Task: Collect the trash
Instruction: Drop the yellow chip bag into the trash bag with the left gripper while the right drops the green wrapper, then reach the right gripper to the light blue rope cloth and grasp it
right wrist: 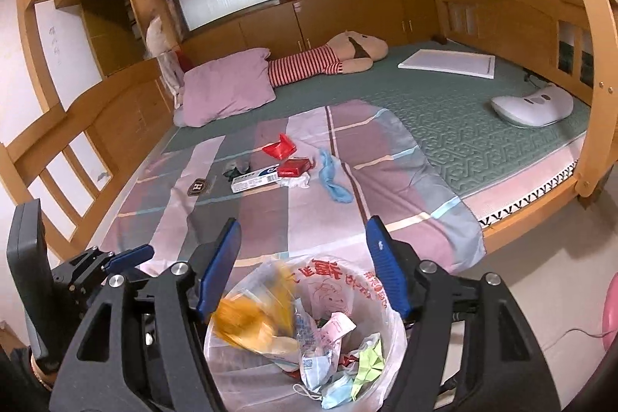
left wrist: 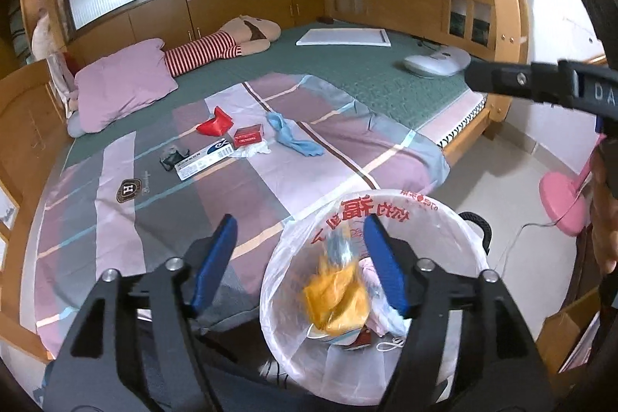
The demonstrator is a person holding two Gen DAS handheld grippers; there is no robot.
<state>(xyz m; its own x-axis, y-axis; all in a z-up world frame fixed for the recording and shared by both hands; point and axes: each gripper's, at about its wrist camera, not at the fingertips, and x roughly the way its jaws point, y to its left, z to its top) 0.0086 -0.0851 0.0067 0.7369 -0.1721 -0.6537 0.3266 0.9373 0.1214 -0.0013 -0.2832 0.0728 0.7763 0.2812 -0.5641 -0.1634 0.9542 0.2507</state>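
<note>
We see both tongs spread wide and empty: the left gripper point(left wrist: 299, 263) and right gripper point(right wrist: 303, 267) hang over the bagged bin point(right wrist: 380, 300) at lower centre. A yellow wrapper point(left wrist: 334, 296) there is motion-blurred. More litter, including a red box point(left wrist: 248, 135), lies mid-frame on the bedspread point(left wrist: 231, 203), too small to make out.

Left claw point(left wrist: 299, 263) open above the bin point(left wrist: 455, 230), blue pads apart, nothing pressed between them. Blurred yellow wrapper point(left wrist: 336, 296) inside the white-lined bin, over paper scraps. On the bed's patchwork sheet point(left wrist: 270, 188), well beyond: red bag point(left wrist: 214, 123), red box point(left wrist: 248, 135), long white carton point(left wrist: 202, 159), dark crumpled piece point(left wrist: 172, 157), white tissue point(left wrist: 253, 150), blue cloth point(left wrist: 291, 134). Right claw's black body point(left wrist: 533, 82) at upper right. Pink fan base point(left wrist: 562, 197) on the floor
</note>
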